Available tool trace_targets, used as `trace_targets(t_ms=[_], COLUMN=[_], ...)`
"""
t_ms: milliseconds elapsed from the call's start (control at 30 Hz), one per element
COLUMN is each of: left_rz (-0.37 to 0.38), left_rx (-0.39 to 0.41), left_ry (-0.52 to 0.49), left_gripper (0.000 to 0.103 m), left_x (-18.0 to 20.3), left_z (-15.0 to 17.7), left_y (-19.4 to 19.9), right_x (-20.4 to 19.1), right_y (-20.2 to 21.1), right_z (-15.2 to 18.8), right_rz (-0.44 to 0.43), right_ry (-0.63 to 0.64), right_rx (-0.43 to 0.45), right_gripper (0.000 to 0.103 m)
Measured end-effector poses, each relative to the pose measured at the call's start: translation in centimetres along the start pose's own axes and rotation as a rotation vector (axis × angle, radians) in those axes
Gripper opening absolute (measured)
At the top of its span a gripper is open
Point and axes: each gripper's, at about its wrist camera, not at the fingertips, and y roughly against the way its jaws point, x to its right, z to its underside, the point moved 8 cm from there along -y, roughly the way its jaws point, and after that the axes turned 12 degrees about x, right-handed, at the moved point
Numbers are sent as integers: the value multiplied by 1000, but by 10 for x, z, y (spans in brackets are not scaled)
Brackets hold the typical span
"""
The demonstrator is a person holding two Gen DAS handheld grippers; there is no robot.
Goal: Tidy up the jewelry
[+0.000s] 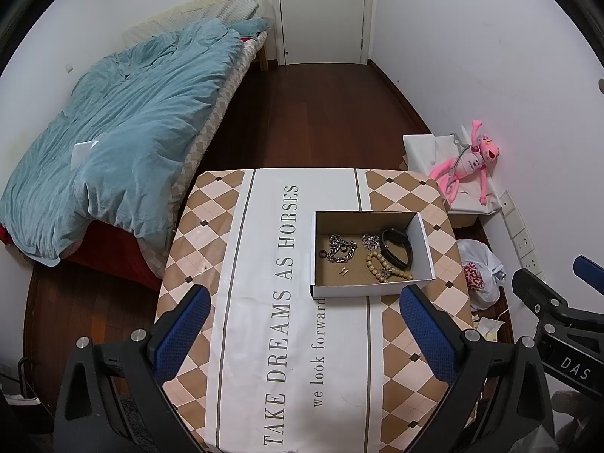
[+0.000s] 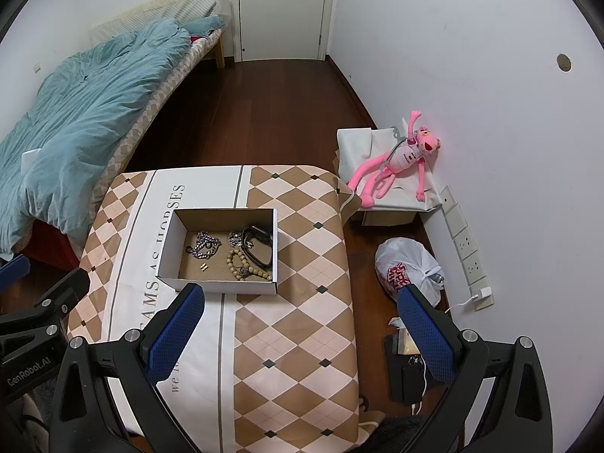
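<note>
Nearest the lens, the left gripper [image 1: 304, 334] hangs over the table [image 1: 249, 302] with its blue, dimpled pads [image 1: 183, 334] spread wide and nothing between them. The right gripper [image 2: 298, 334] is equally wide apart and empty, one finger over the table edge, the other over the floor [image 2: 264, 113].

Ahead of both sits an open cardboard box [image 1: 372, 290], white outside and brown inside, on a glossy diamond-patterned cloth [image 2: 298, 339]. The jewelry lies inside it: a silver chain [image 1: 341, 249], a beaded bracelet [image 1: 381, 266], a black band [image 1: 396, 251] against the right wall and a small gold piece [image 1: 342, 271]. Nothing blocks the way to the box.

Around: a bed [image 1: 124, 132] with a rumpled teal duvet to the left, a pink plush [image 2: 396, 158] and a knotted plastic bag [image 2: 409, 270] to the right.
</note>
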Motion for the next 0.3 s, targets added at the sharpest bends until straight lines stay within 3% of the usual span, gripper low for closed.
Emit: trace_targets(t_ms=[300], left_rz=[-1], left_rx=[15], left_ry=[-9], left_gripper=[102], left_x=[-2], left_z=[0], left_y=[0], right_x=[1], right_y=[-3], right_z=[2], right_rz=[3], right_ry=[2], right_rx=[-1], right_gripper=[103])
